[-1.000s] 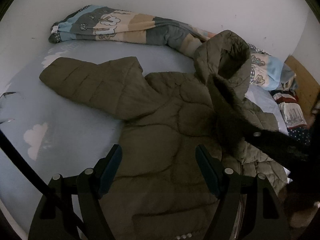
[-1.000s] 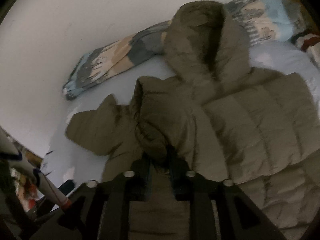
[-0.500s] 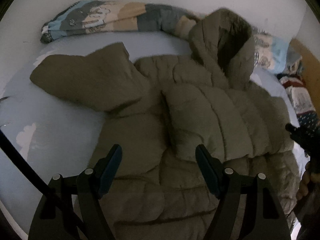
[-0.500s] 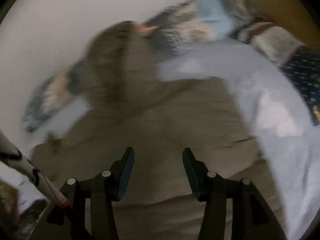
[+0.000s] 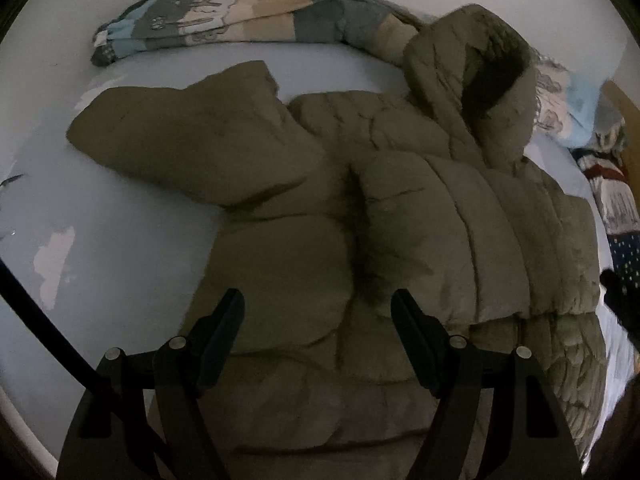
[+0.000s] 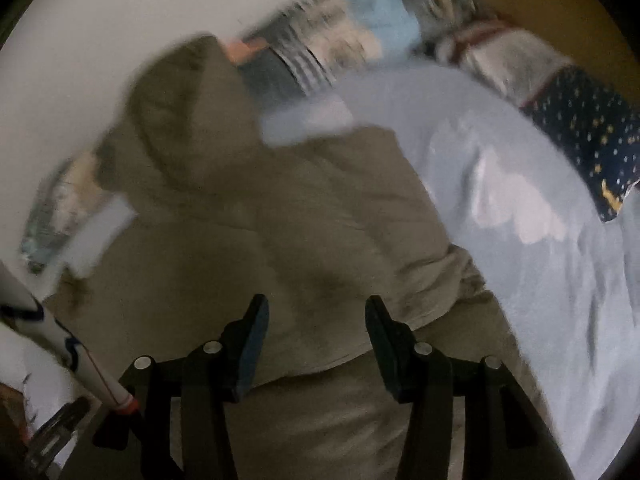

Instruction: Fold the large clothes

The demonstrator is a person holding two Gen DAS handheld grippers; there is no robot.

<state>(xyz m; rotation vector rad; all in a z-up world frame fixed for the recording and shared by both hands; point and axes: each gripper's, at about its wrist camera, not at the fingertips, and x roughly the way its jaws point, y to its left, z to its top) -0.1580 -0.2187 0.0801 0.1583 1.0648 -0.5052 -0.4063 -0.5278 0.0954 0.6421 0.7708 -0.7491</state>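
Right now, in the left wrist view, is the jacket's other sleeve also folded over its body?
No, that sleeve lies spread out sideways on the light blue sheet, off the olive puffer jacket body.

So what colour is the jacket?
Olive green jacket, quilted; clearest in the left wrist view.

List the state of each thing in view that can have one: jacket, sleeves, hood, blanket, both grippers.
Jacket: spread flat on the bed sheet, partly folded.
One sleeve: folded across the body.
Other sleeve: stretched out sideways.
Hood: open, propped up.
Blanket: bunched along the wall.
Left gripper: open, empty.
Right gripper: open, empty.
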